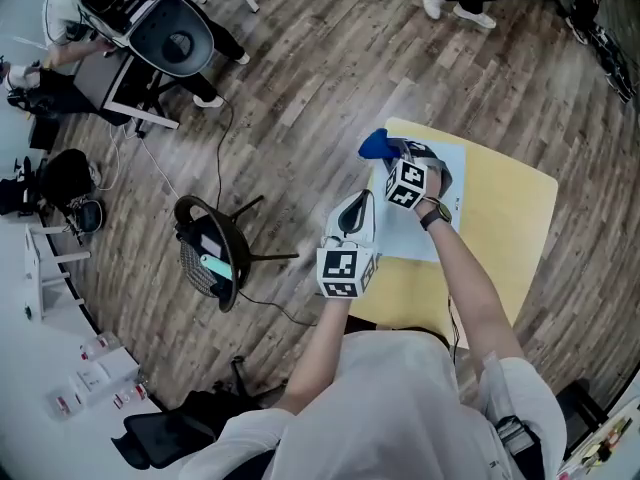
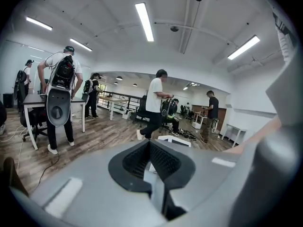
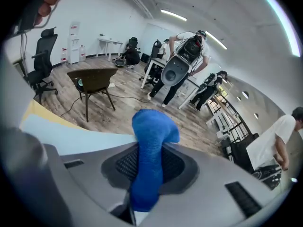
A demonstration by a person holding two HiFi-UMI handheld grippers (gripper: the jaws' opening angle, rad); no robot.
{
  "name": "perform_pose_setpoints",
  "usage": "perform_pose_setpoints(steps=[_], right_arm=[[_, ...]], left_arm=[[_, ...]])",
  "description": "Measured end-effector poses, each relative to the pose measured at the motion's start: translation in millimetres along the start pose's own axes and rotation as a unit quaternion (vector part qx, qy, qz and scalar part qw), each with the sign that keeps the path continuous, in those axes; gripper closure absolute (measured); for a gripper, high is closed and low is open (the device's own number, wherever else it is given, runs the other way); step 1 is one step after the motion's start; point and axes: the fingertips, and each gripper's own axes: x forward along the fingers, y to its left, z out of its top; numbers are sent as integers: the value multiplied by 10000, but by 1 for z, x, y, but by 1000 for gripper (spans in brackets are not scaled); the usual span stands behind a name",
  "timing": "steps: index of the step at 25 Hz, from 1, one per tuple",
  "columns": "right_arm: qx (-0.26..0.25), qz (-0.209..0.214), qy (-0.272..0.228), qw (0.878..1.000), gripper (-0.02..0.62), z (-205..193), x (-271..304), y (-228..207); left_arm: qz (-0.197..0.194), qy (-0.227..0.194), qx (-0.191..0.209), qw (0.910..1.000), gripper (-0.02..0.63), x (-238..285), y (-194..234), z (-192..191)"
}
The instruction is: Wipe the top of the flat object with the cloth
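My right gripper (image 1: pixel 392 154) is shut on a blue cloth (image 1: pixel 375 145), which sticks out past the jaws over the far left corner of the flat pale sheet (image 1: pixel 432 236) on the yellow table (image 1: pixel 510 228). In the right gripper view the cloth (image 3: pixel 151 136) stands up between the jaws of that gripper (image 3: pixel 149 164), with the pale sheet (image 3: pixel 71 136) below and left. My left gripper (image 1: pixel 352 214) hovers at the sheet's left edge, tilted upward. Seen from the left gripper view, that gripper (image 2: pixel 151 162) has its jaws together and nothing clearly between them.
A dark chair (image 1: pixel 215 248) stands on the wood floor left of the table, with a cable running under it. People stand and sit at desks (image 2: pixel 47 100) farther off. The table's left edge (image 1: pixel 372 268) lies right under my left gripper.
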Motion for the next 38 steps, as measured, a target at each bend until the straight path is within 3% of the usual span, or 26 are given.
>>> perform_pose_setpoints(steps=[4,14,20,24,33,38], right_arm=[[-7,-113,201,9997,505,-26,-9,-5],[565,-479,1006,9922,506,-154,-68,-27],[826,-523,1203,9879,506,-180,-79,-33],[945,-522,1088,9882,506,-151,-77,-39],[108,167,-28,9998,506,22,-13,1],[-120,344,72,9993,506,30,12,22]], left_arm=[[-131,56,28,9999,603,5,-9,-6],[-533,80,90,9985,603,25,-49,-5],[-503,34,60,9987,603,22,-48,0],[-331,-2,-9,9995,603,14,-35,2],[94,18,24,10000,603,-29,21,-3],[259,58,10,9996,603,-42,37,-9]])
